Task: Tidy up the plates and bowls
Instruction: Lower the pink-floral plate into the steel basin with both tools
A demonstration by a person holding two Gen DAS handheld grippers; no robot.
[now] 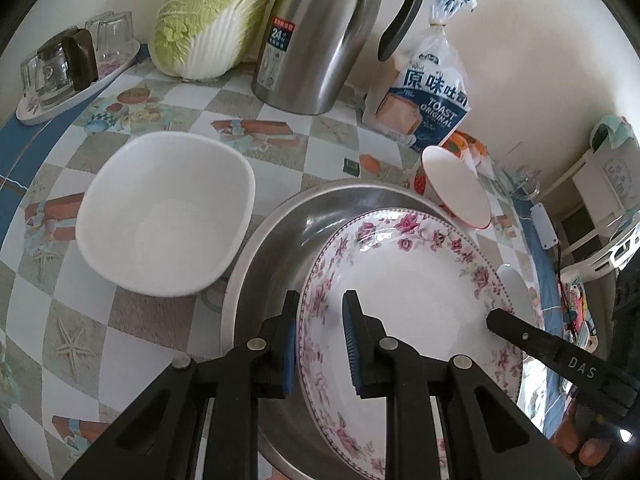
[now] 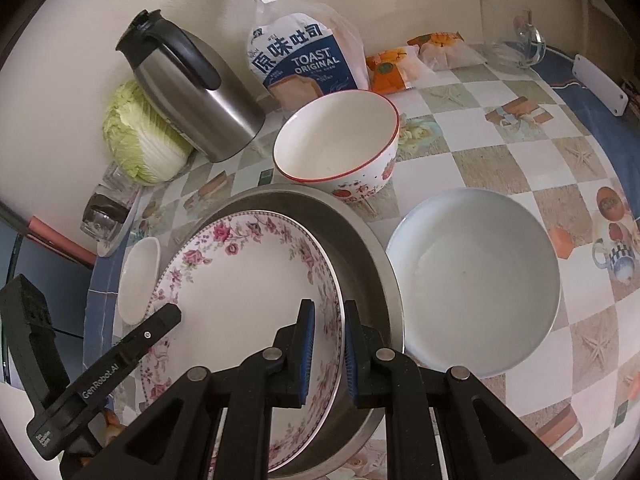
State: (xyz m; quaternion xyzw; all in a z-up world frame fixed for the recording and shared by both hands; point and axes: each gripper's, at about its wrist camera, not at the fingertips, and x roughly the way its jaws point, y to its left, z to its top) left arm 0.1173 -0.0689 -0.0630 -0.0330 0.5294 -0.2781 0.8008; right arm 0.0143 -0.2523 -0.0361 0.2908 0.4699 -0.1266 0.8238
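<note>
A floral-rimmed plate sits inside a round metal pan; both show in the right wrist view too, plate, pan. My left gripper straddles the plate's left rim, jaws a little apart around it. My right gripper straddles the plate's right rim the same way. A white squarish bowl sits left of the pan. A red-rimmed bowl stands behind the pan. A shallow white bowl lies right of it.
At the back wall stand a steel thermos jug, a napa cabbage and a toast bag. A tray of upturned glasses is at the far left. Snack packets and a glass mug sit far right.
</note>
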